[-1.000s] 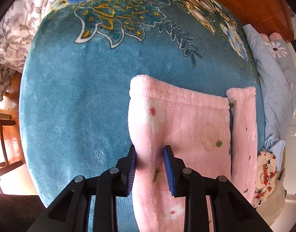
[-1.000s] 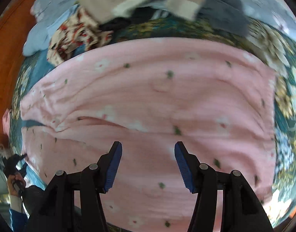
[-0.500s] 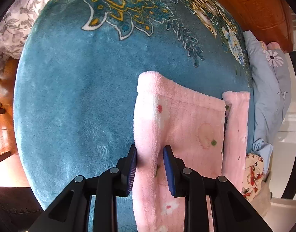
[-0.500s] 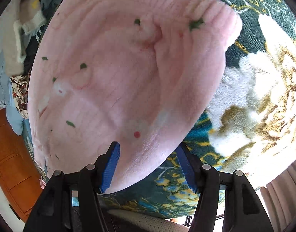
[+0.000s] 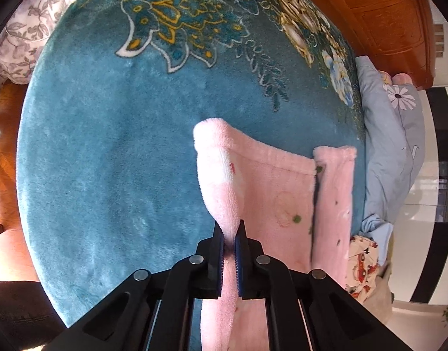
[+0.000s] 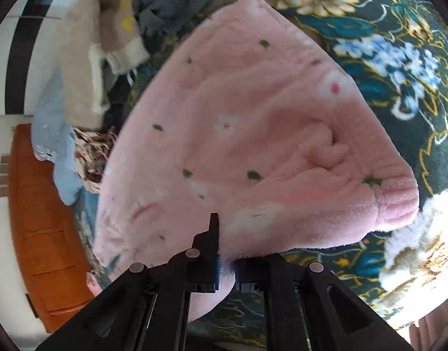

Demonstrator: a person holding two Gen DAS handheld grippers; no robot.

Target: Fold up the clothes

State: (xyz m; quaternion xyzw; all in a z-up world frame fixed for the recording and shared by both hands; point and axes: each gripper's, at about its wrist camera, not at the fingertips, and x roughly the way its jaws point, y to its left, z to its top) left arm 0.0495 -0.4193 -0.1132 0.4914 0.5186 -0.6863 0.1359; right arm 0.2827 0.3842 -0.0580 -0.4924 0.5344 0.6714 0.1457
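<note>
A pink fleece garment [image 5: 270,193] with small flower and leaf prints lies on a teal floral blanket [image 5: 112,152]. In the left wrist view my left gripper [image 5: 229,234] is shut on the garment's near left edge, pinching a raised fold. In the right wrist view the same pink garment [image 6: 253,146] spreads ahead, one end bunched into a thick roll at the right. My right gripper [image 6: 226,251] is shut on its near edge, with the fleece squeezed between the blue pads.
A heap of other clothes lies past the garment: a beige knit piece [image 6: 86,67], a grey item [image 6: 171,5], light blue fabric [image 5: 390,134] and a red patterned cloth [image 5: 364,266]. A wooden headboard [image 5: 384,14] stands behind. The blanket edge drops to wood floor [image 5: 4,175] at left.
Both grippers have closed on the pink garment: the left pinched the edge it straddled, and the right swung around to the garment's edge and shut on it.
</note>
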